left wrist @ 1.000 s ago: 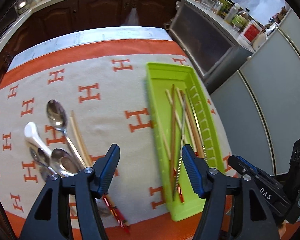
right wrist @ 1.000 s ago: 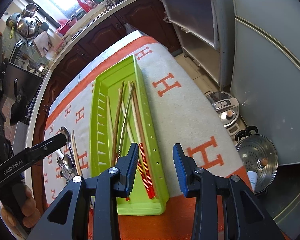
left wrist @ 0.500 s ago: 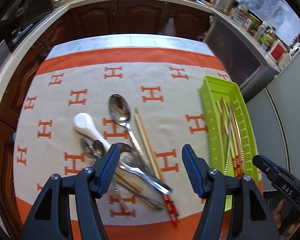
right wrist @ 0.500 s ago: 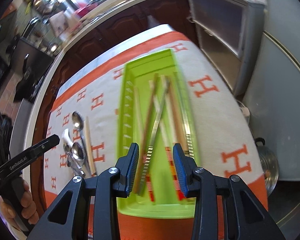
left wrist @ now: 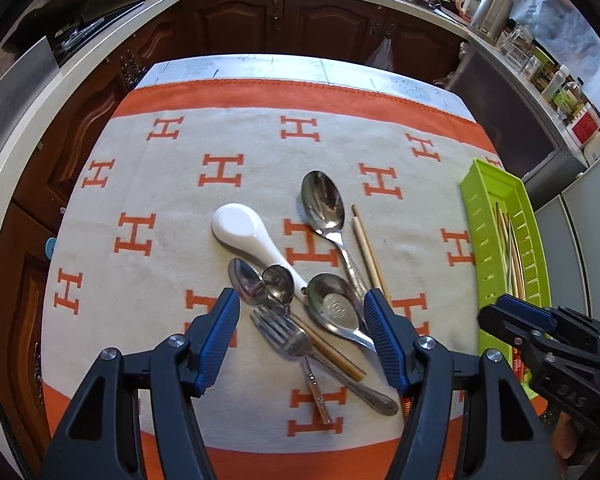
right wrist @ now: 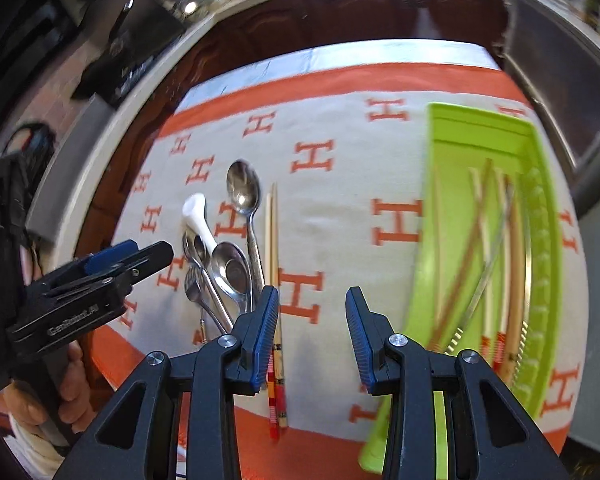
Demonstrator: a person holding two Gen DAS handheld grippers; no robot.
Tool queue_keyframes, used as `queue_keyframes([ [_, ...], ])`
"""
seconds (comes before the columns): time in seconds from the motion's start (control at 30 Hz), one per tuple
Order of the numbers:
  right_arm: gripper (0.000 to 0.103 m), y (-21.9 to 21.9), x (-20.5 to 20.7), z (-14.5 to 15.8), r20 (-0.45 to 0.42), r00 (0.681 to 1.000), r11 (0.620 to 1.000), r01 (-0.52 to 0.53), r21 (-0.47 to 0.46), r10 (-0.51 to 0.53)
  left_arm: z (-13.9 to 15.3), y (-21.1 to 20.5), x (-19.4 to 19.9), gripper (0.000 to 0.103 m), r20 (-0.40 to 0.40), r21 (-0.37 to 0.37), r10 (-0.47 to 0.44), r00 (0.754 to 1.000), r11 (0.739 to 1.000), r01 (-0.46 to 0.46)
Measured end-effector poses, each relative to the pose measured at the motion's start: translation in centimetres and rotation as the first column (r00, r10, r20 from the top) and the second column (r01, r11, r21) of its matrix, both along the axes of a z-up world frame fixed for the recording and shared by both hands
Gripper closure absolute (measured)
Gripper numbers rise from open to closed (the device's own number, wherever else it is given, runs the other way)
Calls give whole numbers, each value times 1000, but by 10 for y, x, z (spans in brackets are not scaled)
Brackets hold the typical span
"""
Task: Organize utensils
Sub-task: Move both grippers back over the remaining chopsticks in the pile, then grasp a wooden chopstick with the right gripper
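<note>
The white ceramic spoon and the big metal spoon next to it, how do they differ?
The white ceramic spoon is opaque, thick and short; the big metal spoon is shiny, thin and long-handled. The white spoon's handle runs under the pile of small spoons, while the metal spoon's handle lies beside the chopsticks. Both rest on the cloth, bowls pointing away.

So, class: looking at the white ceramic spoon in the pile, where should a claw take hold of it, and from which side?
Grip the white ceramic spoon at the neck just behind its bowl, coming from above with the left claw closing across its width. The bowl end lies free on the cloth; the handle end is crowded by metal spoons.
</note>
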State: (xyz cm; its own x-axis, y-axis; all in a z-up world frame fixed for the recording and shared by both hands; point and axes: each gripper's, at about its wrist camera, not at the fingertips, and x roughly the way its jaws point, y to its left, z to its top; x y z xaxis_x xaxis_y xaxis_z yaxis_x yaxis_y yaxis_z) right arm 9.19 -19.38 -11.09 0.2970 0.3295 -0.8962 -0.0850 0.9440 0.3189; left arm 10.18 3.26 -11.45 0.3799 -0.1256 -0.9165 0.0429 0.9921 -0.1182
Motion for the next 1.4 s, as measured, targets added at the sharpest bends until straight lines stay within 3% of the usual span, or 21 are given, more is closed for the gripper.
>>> queue_keyframes([
  [0.3,76,33,19,-57,-165,980,993,-115,-3,113,-16,20,1,40,-31,-36,24,999,999,-25],
  [0.53,77,53,18,-76,-199,966,985,-172,-32,163,-27,31,4,40,-58,-58,40,998,997,-43],
  [0.73,79,72,20,-77,-184,963,973,-217,-82,199,-35,37,5,40,-73,-69,45,996,996,-50],
  [0.93,97,80,27,-79,-169,970,975,-193,-109,173,-39,40,5,40,-90,-77,50,995,995,-57],
  [1.4,97,33,13,-53,-108,990,991,-99,-88,90,-38,30,5,40,-101,-77,21,995,997,-29],
])
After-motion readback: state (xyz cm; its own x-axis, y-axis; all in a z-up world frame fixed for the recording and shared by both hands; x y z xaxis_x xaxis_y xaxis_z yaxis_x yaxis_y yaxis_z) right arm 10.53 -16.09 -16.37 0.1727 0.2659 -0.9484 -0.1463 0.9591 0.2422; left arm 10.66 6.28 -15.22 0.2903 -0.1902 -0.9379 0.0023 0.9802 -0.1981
